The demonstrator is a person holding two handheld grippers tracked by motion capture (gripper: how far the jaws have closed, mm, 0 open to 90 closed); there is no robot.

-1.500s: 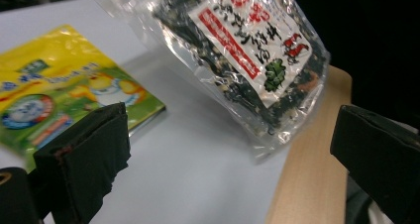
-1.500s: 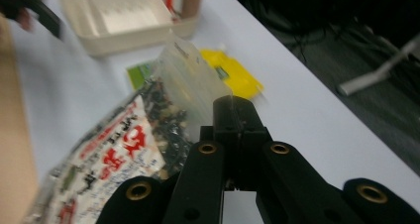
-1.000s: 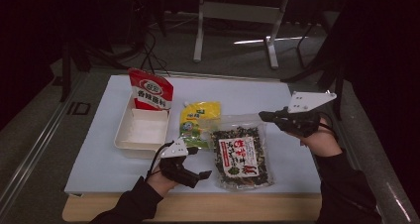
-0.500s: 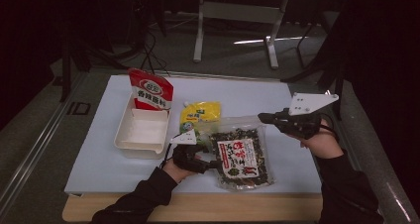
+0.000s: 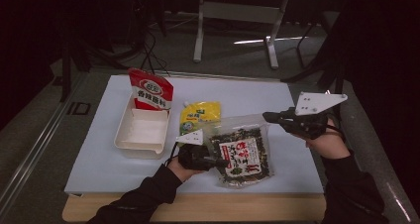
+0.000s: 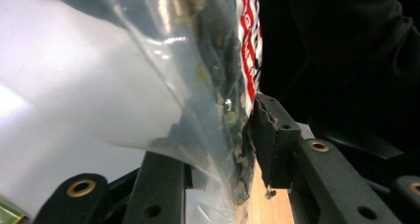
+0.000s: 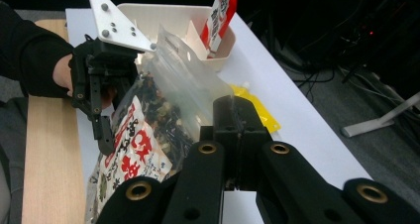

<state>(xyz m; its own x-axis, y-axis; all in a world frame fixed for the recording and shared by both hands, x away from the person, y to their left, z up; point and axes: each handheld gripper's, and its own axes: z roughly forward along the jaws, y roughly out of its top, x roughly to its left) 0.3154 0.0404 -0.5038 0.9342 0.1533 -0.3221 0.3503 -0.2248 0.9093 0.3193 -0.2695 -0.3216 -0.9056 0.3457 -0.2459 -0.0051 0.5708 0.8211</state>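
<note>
Left gripper (image 5: pixel 210 159) just slid over and clamped the snack bag (image 5: pixel 241 152), right gripper (image 5: pixel 277 117) hovering pinched together, so a lift's probably coming.

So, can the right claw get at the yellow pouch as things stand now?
Probably yes. The yellow pouch lies uncovered behind the seaweed bag, and the right claw hovers nearby, shut, so it must open first.

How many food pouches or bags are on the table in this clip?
3: the red pouch standing in the white tray, the yellow pouch lying right of the tray, and the clear seaweed bag between both grippers. None seem hidden.
</note>
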